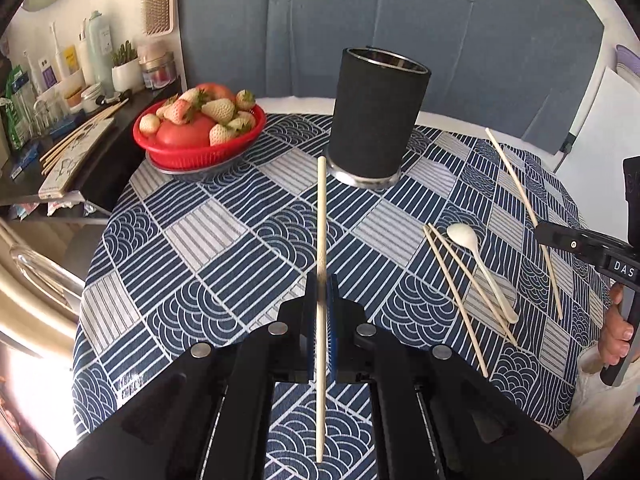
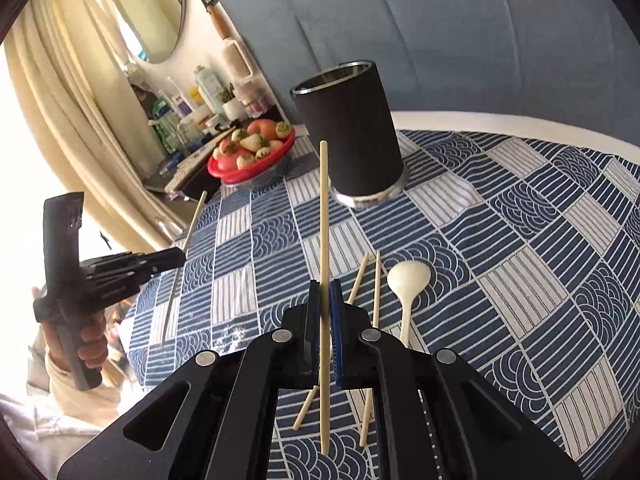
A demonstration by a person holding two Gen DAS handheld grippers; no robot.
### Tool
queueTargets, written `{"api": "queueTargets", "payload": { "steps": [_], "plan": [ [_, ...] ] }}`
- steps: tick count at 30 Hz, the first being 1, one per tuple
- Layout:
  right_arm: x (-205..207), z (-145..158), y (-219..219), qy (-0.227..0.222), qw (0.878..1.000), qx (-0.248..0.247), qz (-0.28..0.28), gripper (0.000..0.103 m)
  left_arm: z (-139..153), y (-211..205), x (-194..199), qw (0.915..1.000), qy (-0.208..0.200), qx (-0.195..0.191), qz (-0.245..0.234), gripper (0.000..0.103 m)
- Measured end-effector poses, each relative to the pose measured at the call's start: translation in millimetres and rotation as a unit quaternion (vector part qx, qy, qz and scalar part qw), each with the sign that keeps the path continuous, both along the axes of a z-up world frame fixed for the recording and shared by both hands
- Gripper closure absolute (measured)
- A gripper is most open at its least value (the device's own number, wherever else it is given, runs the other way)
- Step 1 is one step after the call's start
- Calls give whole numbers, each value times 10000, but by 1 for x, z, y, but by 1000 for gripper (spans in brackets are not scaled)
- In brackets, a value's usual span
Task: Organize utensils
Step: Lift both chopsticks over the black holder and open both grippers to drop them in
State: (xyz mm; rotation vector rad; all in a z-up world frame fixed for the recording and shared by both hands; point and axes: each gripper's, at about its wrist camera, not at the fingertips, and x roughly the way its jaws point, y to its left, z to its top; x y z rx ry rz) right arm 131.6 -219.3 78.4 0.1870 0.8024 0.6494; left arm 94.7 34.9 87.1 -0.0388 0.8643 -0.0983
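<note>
- Blue patterned cloth covers the table, with a padded blue wall behind it and a red fruit basket at the far left.
- Black cup stands upright near the far edge, its mouth open at the top. I judge every stick must go in there.
- From both my grippers the cup lies straight ahead and a bit higher. My left one looks about as near to it as my right one.
- My left gripper is pinched tight on a stick. Its long line points right at the cup's foot, tip just short of it.
- My right gripper is pinched tight on its own stick, also aimed at the cup.
- I think each stick must tip up to stand over the mouth before I let go.
- Two more sticks lie flat on the cloth, side by side, near my right gripper.
- White spoon lies just beside them, bowl toward the cup.
</note>
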Motion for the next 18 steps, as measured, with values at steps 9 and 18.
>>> {"api": "queueTargets", "payload": {
  "steps": [9,18],
  "plan": [
    [1,41,-12,-816,9943,616,-289,98,37,3,13,9955,-930,-63,-189,98],
    [27,77,11,-1368,9896,429,-107,98,84,2,33,9883,-1486,-9,-334,98]
  ]
}}
